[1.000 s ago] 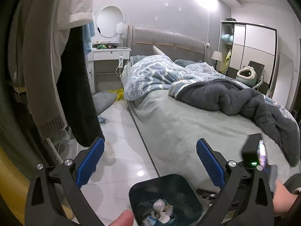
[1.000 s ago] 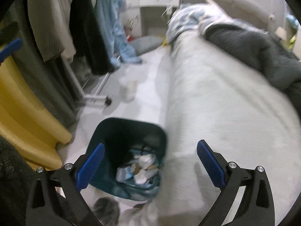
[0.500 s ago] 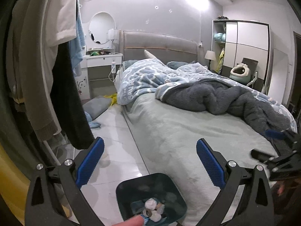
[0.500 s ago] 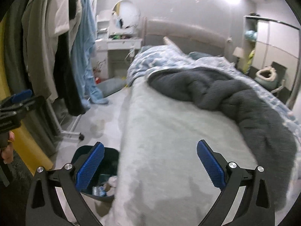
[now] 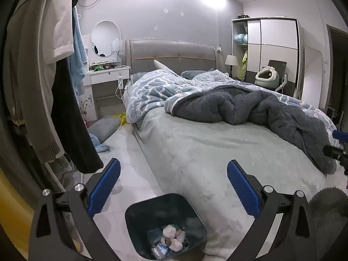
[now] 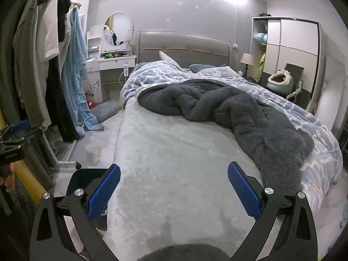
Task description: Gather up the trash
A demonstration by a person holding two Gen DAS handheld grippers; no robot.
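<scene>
The dark teal trash bin (image 5: 139, 215) stands on the floor (image 5: 130, 174) against the bed's (image 5: 217, 152) near-left corner, crumpled tissues (image 5: 171, 237) inside. Left gripper (image 5: 173, 187) and right gripper (image 6: 173, 187) fingers spread wide, empty.

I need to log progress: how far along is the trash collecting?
Done: crumpled tissues and wrappers already lie in the dark bin beside the bed. In hand: nothing; the left gripper and right gripper both have their jaws wide apart and empty. Left: no loose trash is clearly visible on the bed; the floor needs checking.
</scene>
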